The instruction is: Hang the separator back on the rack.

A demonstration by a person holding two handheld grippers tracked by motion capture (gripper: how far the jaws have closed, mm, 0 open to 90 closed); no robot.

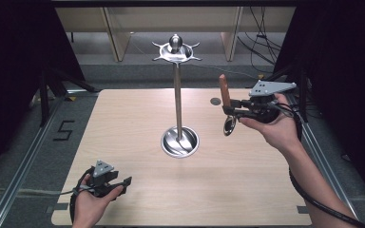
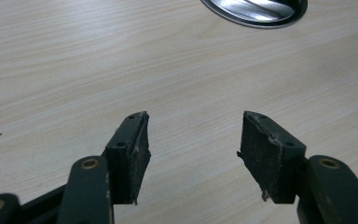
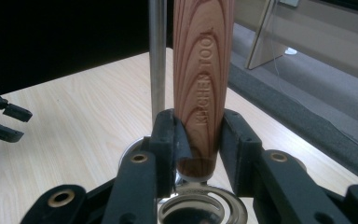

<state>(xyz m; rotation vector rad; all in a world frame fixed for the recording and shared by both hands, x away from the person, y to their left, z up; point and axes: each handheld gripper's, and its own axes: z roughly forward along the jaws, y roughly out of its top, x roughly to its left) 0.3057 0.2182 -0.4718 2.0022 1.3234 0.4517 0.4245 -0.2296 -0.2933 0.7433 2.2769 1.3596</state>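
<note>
"KITCHEN TOOL" on wooden handle (image 3: pixel 203 79) (reads lengthwise); "5" on floor (image 1: pixel 62 129).

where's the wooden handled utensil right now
In the high view the wooden-handled utensil is held upright in the right claw above the table's right side, handle up, metal end hanging below, right of the metal stand.

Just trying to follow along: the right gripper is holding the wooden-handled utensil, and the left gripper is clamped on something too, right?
Not quite. The right gripper does hold the wooden-handled utensil, but the left gripper holds nothing: the left gripper view shows its jaws apart, with bare table between them.
</note>
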